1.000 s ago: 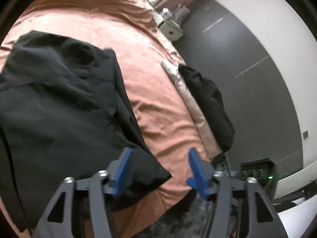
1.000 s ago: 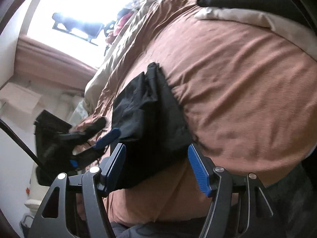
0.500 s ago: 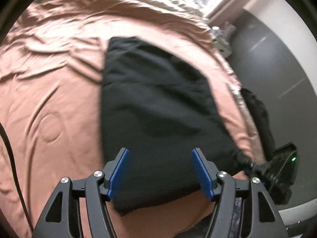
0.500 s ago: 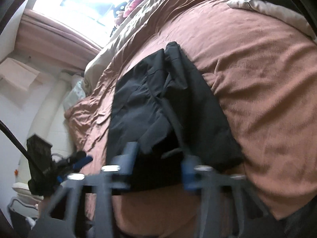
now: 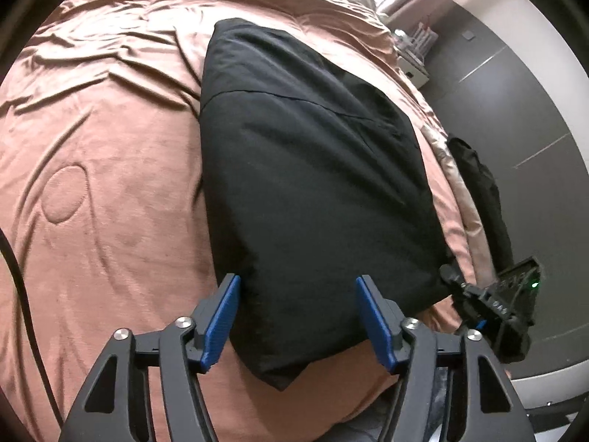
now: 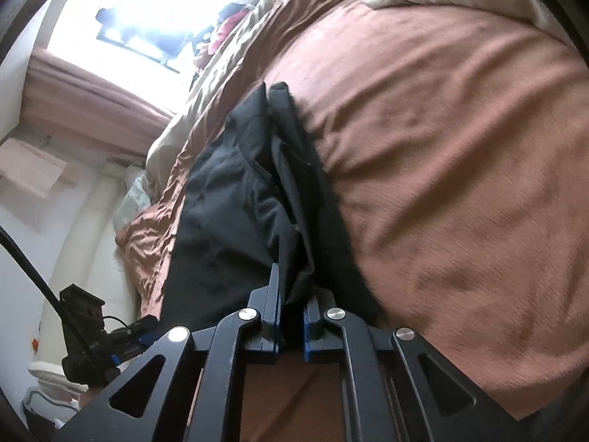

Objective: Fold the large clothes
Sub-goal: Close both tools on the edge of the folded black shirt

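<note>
On the bed: a black garment (image 5: 313, 169) lies folded on the brown bedspread (image 5: 110, 184), near the bed's edge.
Left tool (image 5: 298, 316): jaws wide apart, over the near edge of the garment, holding nothing.
Right tool (image 6: 291, 316): jaws pressed together on a bunched fold of the garment at its other near corner.

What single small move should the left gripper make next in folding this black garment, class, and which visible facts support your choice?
Probably the left gripper should ease forward and close on the near edge of the black garment. Its jaws stand open with that edge lying between them, ungripped, while the right gripper is already shut on the cloth at its own side. Both edges seem needed to lift a fold over the brown bedspread.
</note>
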The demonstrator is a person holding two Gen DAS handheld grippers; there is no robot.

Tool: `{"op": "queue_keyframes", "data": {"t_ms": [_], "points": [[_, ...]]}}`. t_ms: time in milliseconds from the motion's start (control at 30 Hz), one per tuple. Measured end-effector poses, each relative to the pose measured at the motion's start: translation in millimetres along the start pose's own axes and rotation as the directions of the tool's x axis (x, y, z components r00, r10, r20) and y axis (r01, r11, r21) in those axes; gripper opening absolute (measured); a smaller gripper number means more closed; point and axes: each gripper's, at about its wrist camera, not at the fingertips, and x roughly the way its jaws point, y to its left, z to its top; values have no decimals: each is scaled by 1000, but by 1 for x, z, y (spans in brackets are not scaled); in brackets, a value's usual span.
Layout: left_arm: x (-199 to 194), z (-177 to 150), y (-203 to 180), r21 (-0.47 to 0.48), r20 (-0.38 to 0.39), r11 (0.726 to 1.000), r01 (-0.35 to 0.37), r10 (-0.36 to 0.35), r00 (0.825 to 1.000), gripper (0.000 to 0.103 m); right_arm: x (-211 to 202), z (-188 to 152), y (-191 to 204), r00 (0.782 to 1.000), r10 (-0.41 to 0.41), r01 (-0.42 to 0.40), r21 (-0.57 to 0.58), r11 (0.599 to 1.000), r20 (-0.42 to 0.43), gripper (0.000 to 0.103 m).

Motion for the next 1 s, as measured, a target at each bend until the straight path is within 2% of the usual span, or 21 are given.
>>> {"op": "queue_keyframes", "data": {"t_ms": [100,233,300,333,367,400,433,533,700,867,1000], "points": [[3,-2,-5,25,-16,1000,-11,12,1000,57,-6,-4,-2,1000,-13,13,-1,1000,-13,4],[4,0,-6,49,-20,998,-29,30,999,57,-17,3,6,999,19,-19,-2,1000,-29,7],[4,3,-4,54,-23,998,-30,31,999,57,-24,9,12,999,29,-30,-39,999,-27,15],[3,4,-3,55,-24,998,-34,36,999,57,-28,12,18,1000,17,-18,-67,998,-16,22],[3,7,-2,55,-22,998,-35,36,999,57,-31,15,24,1000,9,-10,-90,996,-5,47],[2,9,-2,54,-22,998,-32,33,999,57,-33,18,27,1000,9,-8,-109,994,4,79],[2,12,-1,51,-22,998,-22,23,999,57,-36,22,31,1000,13,-10,-128,992,18,86],[-2,15,3,50,-17,999,-4,5,1000,58,-30,40,35,1000,10,-12,-161,987,-14,86],[-4,33,13,33,4,999,8,-8,1000,60,-1,83,35,992,48,-69,-176,982,-120,86],[2,56,31,0,26,1000,10,-10,1000,60,45,125,34,972,80,-120,-175,977,-220,86],[11,73,47,-38,39,999,13,-12,999,60,83,152,38,965,57,-108,-192,975,-256,86]]}}
